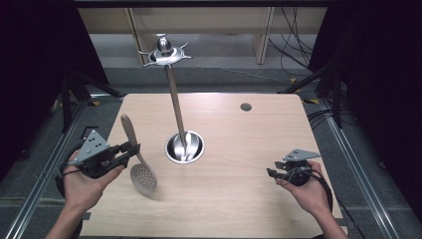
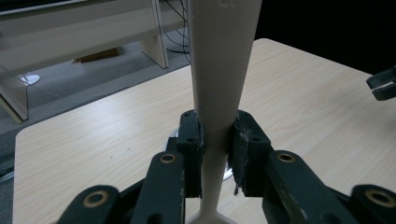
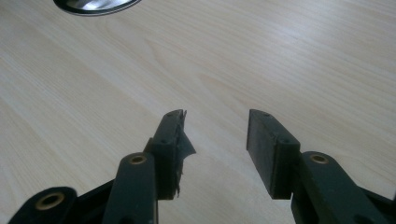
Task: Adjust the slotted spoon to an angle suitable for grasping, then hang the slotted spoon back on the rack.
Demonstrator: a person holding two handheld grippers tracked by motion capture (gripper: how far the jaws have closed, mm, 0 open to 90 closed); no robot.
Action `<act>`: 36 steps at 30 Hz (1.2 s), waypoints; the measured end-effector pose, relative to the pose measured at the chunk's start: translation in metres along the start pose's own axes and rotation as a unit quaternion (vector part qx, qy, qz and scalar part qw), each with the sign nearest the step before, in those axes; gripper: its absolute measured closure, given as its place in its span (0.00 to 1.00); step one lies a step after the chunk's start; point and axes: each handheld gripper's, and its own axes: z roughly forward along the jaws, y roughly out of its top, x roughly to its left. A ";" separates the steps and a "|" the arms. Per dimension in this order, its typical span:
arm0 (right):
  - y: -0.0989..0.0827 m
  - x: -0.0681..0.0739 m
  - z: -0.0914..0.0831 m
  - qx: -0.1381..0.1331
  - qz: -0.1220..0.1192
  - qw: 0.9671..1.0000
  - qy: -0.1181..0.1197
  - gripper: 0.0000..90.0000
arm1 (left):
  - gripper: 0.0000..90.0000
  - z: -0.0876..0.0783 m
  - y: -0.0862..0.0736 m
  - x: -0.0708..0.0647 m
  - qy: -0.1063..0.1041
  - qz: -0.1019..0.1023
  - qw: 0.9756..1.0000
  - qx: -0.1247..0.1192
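Left gripper (image 1: 133, 149): jaws pressed onto the narrow neck of the handle of a beige plastic slotted spoon (image 1: 135, 154); in the left gripper view the black pads (image 2: 192, 140) pinch the handle from both sides, the handle (image 2: 222, 70) widening upward past them.

Held spoon, position: over the near-left part of the table, lifted or just grazing it; whether the bowl touches the top cannot be told.

Held spoon, long axis: steep, slightly tilted; perforated round bowl (image 1: 143, 178) down toward the person, broad handle end (image 1: 127, 124) up and away.

Right gripper (image 1: 272, 173): jaws spread, nothing between them; in the right gripper view the two pads (image 3: 261, 140) stand apart over bare wood, one pad's lining torn at the edge.

Right gripper, position: near-right part of the table, well apart from the spoon.

Stand: polished metal utensil stand, round dished base (image 1: 184, 147) at table centre, thin upright pole (image 1: 175, 99), crown of short hooks with a domed cap (image 1: 164, 51) at the top.

Deciding relation: the stand lies right of and beyond the left gripper; the hook crown sits well above the spoon's upper end. The left hand is nearer the stand than the right.

Judged next move: raise the spoon, handle end uppermost, toward a hook; the grip low on the neck leaves the top free.

Support: pale wood-grain table (image 1: 239, 194) with a small grey cable port (image 1: 246, 106) at the far right.
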 end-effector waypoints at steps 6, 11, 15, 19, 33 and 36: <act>-0.001 0.000 -0.002 -0.003 0.001 1.000 -0.002 0.63 | 0.83 0.000 0.007 0.001 0.014 -0.015 1.000 -0.017; 0.002 0.001 -0.004 -0.001 0.004 1.000 -0.003 0.63 | 0.83 0.001 0.010 0.002 0.026 -0.030 0.999 -0.028; 0.005 0.002 -0.001 -0.010 -0.014 1.000 -0.003 0.63 | 0.83 0.000 0.013 0.001 0.027 -0.029 0.999 -0.033; 0.005 0.005 0.000 -0.011 -0.012 1.000 -0.001 0.63 | 0.83 0.001 0.015 0.003 0.026 -0.035 0.998 -0.035; 0.003 -0.005 -0.004 -0.010 -0.006 1.000 -0.002 0.64 | 0.82 0.011 0.020 0.003 0.028 -0.043 0.998 -0.033; 0.001 -0.006 -0.004 -0.012 -0.009 1.000 -0.006 0.64 | 0.82 0.012 0.020 0.003 0.032 -0.042 0.998 -0.031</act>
